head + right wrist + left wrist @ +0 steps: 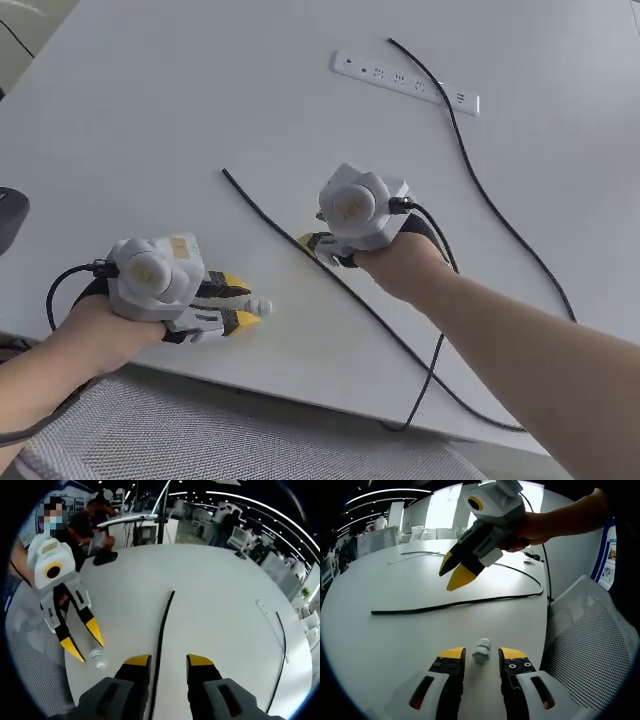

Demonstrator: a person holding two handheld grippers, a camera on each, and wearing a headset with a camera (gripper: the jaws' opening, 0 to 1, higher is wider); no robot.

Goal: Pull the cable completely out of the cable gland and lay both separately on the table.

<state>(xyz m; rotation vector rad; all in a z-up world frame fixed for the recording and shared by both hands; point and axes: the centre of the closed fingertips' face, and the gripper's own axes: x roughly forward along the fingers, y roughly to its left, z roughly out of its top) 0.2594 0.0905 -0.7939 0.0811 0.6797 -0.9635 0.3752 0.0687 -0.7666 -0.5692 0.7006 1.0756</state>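
Left tongs (243, 300) are held open around the gland (481, 649), which is seen lying loose on the tabletop (150, 100). Right tongs (169, 661) are spread open too, cable (164, 625) straddled, not gripped.

cable (161, 640): near end cut off | right tongs (315, 247): tips partly hidden

wide tabletop (150, 110) lies open between cable (262, 208) and power strip (405, 82).

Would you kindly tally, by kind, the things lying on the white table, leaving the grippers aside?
cable gland: 1
black cables: 2, the near black cable and the far black cable
power strip: 1
Total: 4
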